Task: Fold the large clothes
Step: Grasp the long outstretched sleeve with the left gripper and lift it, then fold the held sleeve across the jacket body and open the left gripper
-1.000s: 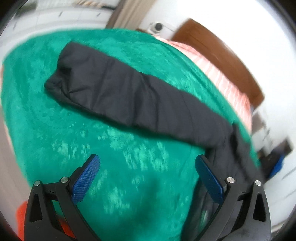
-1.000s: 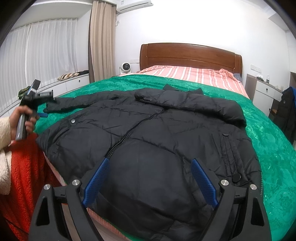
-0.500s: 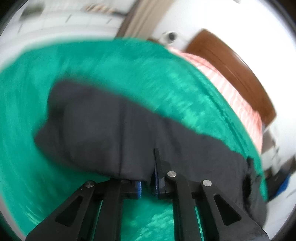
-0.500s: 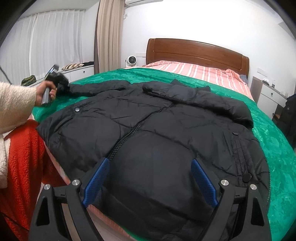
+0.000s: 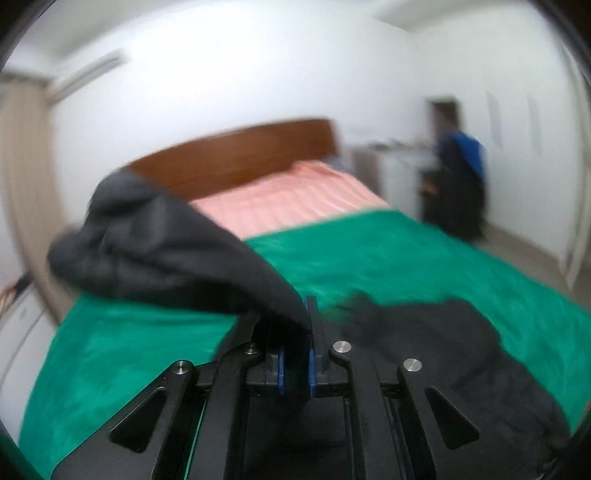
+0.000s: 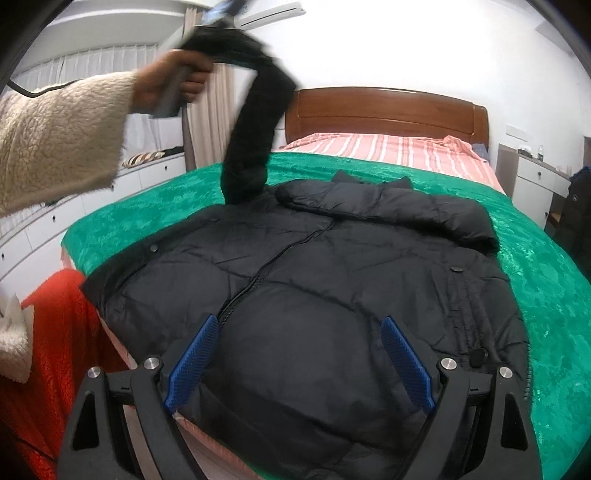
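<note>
A black puffer jacket (image 6: pixel 332 280) lies front-up on the green bedspread (image 6: pixel 546 280), its right sleeve folded across the chest. My left gripper (image 5: pixel 295 332) is shut on the jacket's left sleeve (image 5: pixel 166 251) and holds it high above the bed; in the right wrist view that sleeve (image 6: pixel 255 122) hangs from the raised left gripper (image 6: pixel 218 18) in the person's hand. My right gripper (image 6: pixel 299 358) is open and empty, low over the jacket's hem near the bed's foot.
A wooden headboard (image 6: pixel 388 107) and striped pink sheet (image 6: pixel 388 151) are at the bed's far end. A red blanket (image 6: pixel 48 332) hangs at the left bed edge. White drawers (image 6: pixel 532 184) and a dark hanging garment (image 6: pixel 580 221) stand on the right.
My left gripper closed on the left sleeve, which lay flat on the bedspread, and lifted it high over the jacket. My right gripper stayed open above the hem.
</note>
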Demonstrator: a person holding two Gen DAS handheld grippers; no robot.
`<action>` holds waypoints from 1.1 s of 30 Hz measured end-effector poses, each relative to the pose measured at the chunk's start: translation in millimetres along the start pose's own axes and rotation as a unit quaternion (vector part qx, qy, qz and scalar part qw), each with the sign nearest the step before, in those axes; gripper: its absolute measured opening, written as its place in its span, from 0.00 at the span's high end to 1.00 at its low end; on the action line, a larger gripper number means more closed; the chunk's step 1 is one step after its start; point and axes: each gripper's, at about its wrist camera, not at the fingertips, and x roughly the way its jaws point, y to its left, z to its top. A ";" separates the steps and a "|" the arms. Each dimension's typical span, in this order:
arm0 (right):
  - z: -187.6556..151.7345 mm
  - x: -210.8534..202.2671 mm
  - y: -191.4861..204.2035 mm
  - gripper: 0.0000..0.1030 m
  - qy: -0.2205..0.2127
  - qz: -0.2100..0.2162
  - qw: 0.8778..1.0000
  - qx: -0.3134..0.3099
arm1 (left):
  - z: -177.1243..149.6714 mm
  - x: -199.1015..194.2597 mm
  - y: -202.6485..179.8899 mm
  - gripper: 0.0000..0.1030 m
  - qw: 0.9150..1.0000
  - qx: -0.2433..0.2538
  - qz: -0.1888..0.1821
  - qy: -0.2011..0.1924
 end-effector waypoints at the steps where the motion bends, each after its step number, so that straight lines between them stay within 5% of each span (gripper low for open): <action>1: -0.1 -1.3 -0.7 0.13 -0.001 -0.001 1.000 0.001 | -5.3 12.5 -21.7 0.80 1.000 0.015 -0.013 0.015; 3: -0.7 -4.8 -2.2 0.13 -0.003 -0.004 1.000 0.001 | -28.1 44.5 -75.6 0.24 0.996 0.057 -0.016 0.068; 4: -0.8 -6.3 -2.4 0.13 -0.005 -0.005 1.000 0.002 | -38.8 51.8 -92.6 0.19 0.994 0.074 -0.009 0.077; 7: -0.9 -13.9 -4.3 0.13 -0.013 -0.004 1.000 0.003 | -77.0 58.0 -125.6 0.18 0.988 0.116 -0.017 0.103; 12: 0.4 -16.6 -9.6 0.13 -0.018 0.004 1.000 0.012 | -111.5 40.3 -112.0 0.16 0.984 0.102 0.002 0.149; 18: 2.6 -17.0 -13.8 0.13 -0.023 0.012 0.999 0.021 | -144.0 -13.0 -62.2 0.05 0.987 0.027 0.030 0.158; 33: 1.7 -19.2 -9.6 0.13 -0.024 0.014 1.000 0.010 | -207.4 -80.2 -14.8 0.05 0.968 -0.163 0.070 0.179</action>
